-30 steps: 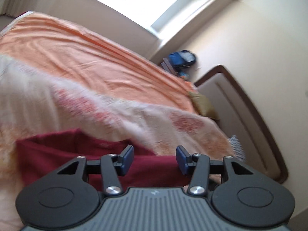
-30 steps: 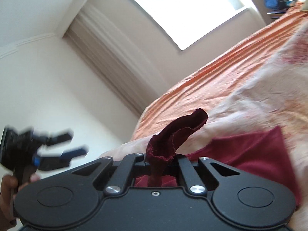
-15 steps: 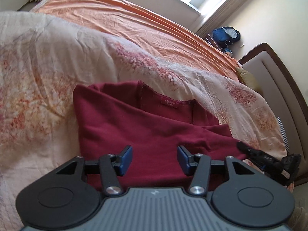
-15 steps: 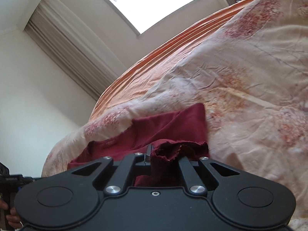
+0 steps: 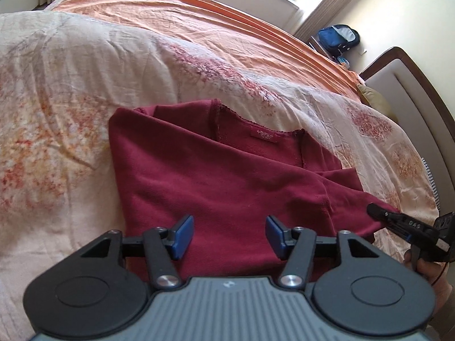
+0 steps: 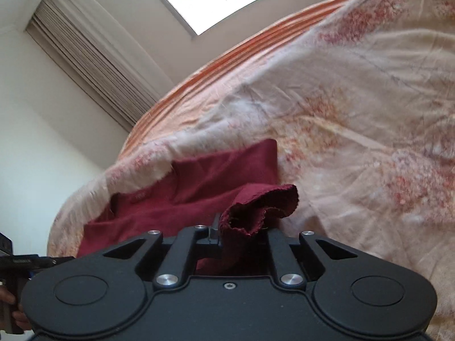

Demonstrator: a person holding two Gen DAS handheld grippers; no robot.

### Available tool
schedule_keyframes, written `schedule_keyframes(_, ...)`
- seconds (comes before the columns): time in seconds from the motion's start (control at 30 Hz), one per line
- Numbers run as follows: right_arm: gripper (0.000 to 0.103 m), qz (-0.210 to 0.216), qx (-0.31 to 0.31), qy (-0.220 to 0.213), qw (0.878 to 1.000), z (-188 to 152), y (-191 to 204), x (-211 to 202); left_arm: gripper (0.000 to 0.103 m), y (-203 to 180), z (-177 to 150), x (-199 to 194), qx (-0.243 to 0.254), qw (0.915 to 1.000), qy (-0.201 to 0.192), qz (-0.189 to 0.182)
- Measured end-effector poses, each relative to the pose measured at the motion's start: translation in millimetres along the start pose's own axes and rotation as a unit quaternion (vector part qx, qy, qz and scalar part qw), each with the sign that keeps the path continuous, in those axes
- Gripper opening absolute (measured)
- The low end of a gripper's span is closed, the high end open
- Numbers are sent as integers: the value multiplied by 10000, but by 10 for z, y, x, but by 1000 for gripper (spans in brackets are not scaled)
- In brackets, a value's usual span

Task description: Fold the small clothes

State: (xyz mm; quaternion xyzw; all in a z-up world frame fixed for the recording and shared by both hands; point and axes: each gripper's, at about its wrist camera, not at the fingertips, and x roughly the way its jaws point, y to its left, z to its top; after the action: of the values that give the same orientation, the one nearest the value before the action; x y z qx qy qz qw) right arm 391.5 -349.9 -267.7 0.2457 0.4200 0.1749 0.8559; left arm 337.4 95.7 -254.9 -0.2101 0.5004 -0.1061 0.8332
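The maroon top (image 5: 216, 176) lay on the floral bedspread (image 5: 65, 91). The right gripper (image 6: 241, 227), its fingers just easing apart, gripped a bunched edge. The left gripper (image 5: 229, 236) hovered over the top, fingers widening, empty.

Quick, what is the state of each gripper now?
Left gripper: open, jaws just widening, empty above the maroon shirt.
Right gripper: jaws just easing open, shirt hem bunched between them.

A bed (image 5: 392, 91) carries an orange sheet (image 5: 199, 25), a floral cream cover (image 5: 71, 85) and 1 dark-red garment (image 5: 213, 176).
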Motion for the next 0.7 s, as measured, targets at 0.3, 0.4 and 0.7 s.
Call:
schedule_keyframes(0.3,12,160,-216,-14,9996,98,158,11,31,209,-20,182,241,9964,78,814)
schedule_keyframes(0.4,15,347,-161,-30,9993,93,130,54,29,273,-79,70,218,9959,-11,877)
schedule_keyframes(0.7,55,-96,-126,384,9991,57,-60,45,60,-91,13,-204,913,9920,-475,736)
